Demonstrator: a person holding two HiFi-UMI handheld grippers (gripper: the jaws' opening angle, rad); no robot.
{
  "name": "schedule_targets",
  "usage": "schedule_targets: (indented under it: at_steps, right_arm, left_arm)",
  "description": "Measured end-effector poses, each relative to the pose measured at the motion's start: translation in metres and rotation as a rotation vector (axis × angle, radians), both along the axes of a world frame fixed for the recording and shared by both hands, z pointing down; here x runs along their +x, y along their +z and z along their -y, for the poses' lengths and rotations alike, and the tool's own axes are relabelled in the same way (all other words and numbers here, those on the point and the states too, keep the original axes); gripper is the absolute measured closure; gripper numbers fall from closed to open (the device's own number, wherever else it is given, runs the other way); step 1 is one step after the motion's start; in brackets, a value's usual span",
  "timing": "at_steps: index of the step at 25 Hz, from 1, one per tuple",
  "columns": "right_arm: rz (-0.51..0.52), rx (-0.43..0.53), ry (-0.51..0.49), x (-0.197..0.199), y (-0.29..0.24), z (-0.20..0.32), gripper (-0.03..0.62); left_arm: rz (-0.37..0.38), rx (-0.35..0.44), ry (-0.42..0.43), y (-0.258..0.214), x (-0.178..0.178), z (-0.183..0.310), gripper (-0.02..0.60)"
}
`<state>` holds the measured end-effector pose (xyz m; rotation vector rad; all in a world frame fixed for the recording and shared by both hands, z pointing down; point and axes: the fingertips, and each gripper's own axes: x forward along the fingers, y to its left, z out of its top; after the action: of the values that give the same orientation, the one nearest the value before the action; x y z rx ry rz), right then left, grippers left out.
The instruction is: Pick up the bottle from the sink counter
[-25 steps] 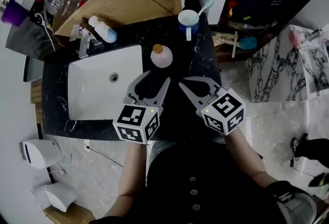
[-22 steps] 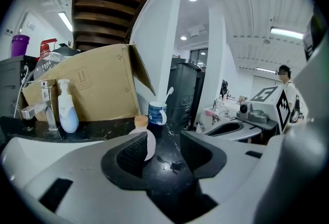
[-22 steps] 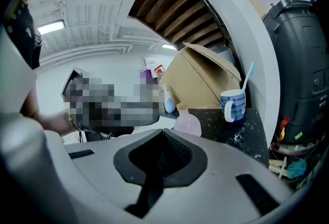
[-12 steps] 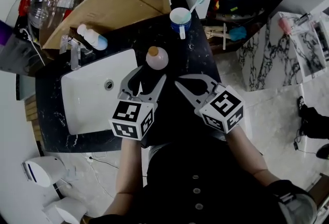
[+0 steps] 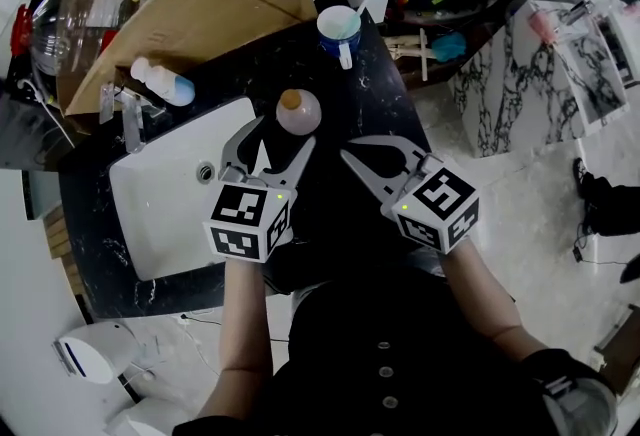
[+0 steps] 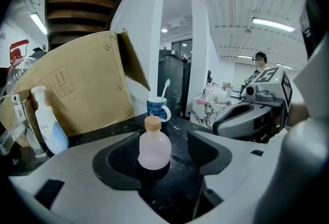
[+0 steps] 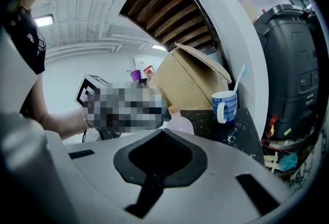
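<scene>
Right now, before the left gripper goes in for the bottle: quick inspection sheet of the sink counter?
surface: black marble counter with a white sink set in it.
job's things: pink bottle with a tan cap, upright, right of the sink.
clutter: blue mug holding a toothbrush; white-and-blue bottle by the faucet; open cardboard box behind.
grippers: left gripper jaws opening, pink bottle in the gap, pads off it; right gripper shut, empty.
cables: nothing seen on the counter.
surroundings: pale marble floor right of the counter.
</scene>
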<state>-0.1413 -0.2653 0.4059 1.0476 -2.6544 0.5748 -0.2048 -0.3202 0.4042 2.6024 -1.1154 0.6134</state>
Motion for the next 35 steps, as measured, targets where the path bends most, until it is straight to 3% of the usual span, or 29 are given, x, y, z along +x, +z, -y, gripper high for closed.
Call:
schedule_targets:
  at_steps: [11,18,26,35]
  right_arm:
    - [-0.011,-0.024,0.044,0.001,0.009,0.005,0.591]
    - [-0.013,-0.042,0.078,0.005,0.018,0.008,0.591]
    - [-0.015,-0.066,0.106,0.010,0.026,0.007,0.591]
    - [-0.014,-0.091,0.133,0.013,0.033,0.007,0.591]
  left_arm:
    - [0.070,-0.035,0.084,0.024,0.004,0.020,0.241]
    - [0.026,-0.061,0.070,0.035,0.007,0.031,0.239]
    - [0.079,-0.093,0.100,0.053,0.014,0.038,0.223]
    - [0.083,-0.128,0.143,0.063,0.026,0.045,0.204]
